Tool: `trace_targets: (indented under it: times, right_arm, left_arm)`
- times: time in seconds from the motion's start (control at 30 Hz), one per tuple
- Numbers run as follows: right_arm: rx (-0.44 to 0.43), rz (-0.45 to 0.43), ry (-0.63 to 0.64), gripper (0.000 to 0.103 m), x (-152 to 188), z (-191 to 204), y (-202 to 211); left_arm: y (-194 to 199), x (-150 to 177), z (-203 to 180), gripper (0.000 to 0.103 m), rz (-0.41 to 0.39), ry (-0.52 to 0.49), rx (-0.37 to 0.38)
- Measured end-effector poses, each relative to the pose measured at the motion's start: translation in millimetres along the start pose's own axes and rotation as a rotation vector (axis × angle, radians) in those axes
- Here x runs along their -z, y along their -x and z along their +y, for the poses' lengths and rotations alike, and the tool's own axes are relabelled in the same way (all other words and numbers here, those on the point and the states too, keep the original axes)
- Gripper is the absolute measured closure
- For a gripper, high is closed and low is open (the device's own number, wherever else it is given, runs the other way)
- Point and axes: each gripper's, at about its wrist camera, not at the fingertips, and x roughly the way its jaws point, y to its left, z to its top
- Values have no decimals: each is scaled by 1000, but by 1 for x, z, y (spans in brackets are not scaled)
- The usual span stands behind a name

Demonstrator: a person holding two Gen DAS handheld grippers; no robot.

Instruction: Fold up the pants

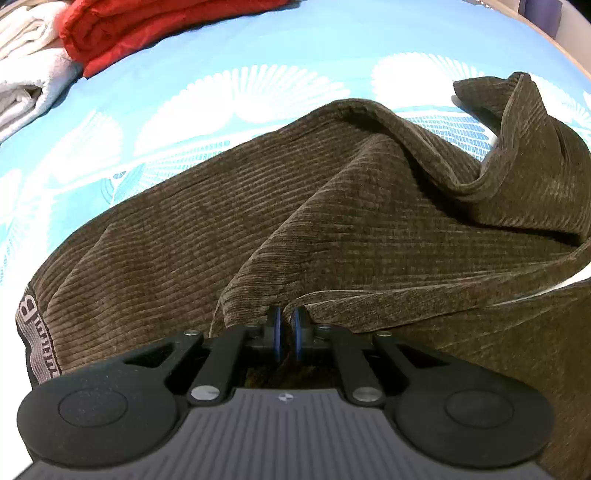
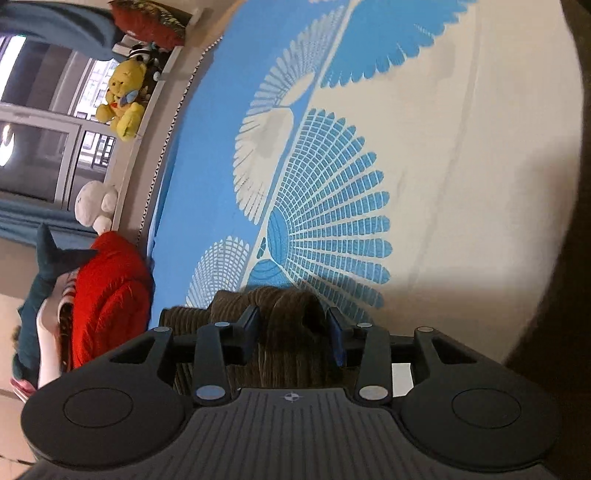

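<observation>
Brown corduroy pants (image 1: 280, 206) lie rumpled on a blue and white patterned bed sheet (image 1: 207, 92), with a lettered waistband (image 1: 35, 332) at the lower left. My left gripper (image 1: 289, 325) is shut on a fold of the pants fabric near its front edge. In the right wrist view my right gripper (image 2: 292, 325) is closed on a thick bunch of the brown pants (image 2: 284, 314), lifted above the sheet (image 2: 424, 166). The rest of the pants is hidden below that gripper.
A folded red garment (image 1: 147, 29) and white folded towels (image 1: 29, 74) lie at the far left of the bed. In the right wrist view, plush toys (image 2: 123, 99) sit on a ledge beside the bed, with the red garment (image 2: 110, 295) near the bed edge.
</observation>
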Motion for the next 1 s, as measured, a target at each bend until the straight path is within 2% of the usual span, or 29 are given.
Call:
trace_targets:
  times: [0.07, 0.1, 0.17, 0.23, 0.3, 0.33, 0.37, 0.4, 0.43, 0.47, 0.53, 0.57, 0.6, 0.67, 0.7, 0.73, 0.8, 0.9, 0.93, 1.0]
  right_arm:
    - [9, -5, 37, 75, -1, 8, -2]
    - [11, -8, 65, 86, -1, 14, -1]
    - [20, -64, 178, 91, 1, 33, 9]
    - [24, -233, 355, 93, 7, 63, 35]
    - [35, -495, 584, 93, 31, 94, 72]
    - [102, -612, 670, 93, 46, 103, 82]
    - [201, -647, 697, 93, 54, 104, 80]
    - [337, -612, 692, 92, 56, 99, 68]
    - [460, -517, 646, 92, 52, 89, 53]
    - [539, -382, 540, 92, 45, 69, 38]
    - [537, -253, 276, 90, 30, 28, 33]
    - [486, -253, 169, 92, 23, 12, 38]
    - [439, -271, 124, 91, 18, 5, 44]
    - [374, -300, 98, 79, 5, -1, 49]
    - [345, -305, 86, 68, -2, -6, 50]
    - [314, -304, 59, 68, -8, -13, 49]
    - [285, -319, 21, 74, -18, -19, 50]
    - [321, -320, 85, 96, -25, -15, 47]
    - [320, -339, 98, 97, -25, -13, 49]
    - [340, -446, 132, 97, -24, -2, 66]
  left_arm:
    - [0, 0, -2, 95, -2, -4, -3]
    - [0, 0, -2, 95, -1, -2, -2]
    - [-1, -2, 0, 95, 3, 8, 5]
    - [-1, -2, 1, 94, 5, 19, 33]
    - [2, -3, -3, 93, 7, 22, 88]
    - [4, -3, -6, 93, 7, 13, 89]
    - [4, -3, -9, 94, 2, -7, 46]
    - [3, -2, -12, 94, 1, -17, 24]
    - [1, -2, -11, 94, 9, -11, 8]
    - [-1, -1, -8, 94, 14, -4, 13]
    - [0, -2, -6, 94, 19, -4, 24]
    - [1, -1, -5, 94, 20, -10, 30]
    - [2, -2, -4, 94, 21, -17, 34]
    - [2, -1, -5, 92, 21, -30, 39]
    - [3, -1, -5, 92, 21, -31, 42]
    - [4, 0, -5, 92, 21, -27, 47]
    - [4, 0, -6, 91, 20, -34, 74]
    - [5, -1, -7, 86, -2, -34, 123]
    - [6, -2, -7, 86, -8, -31, 141]
    - [9, -2, -6, 86, -5, -24, 209]
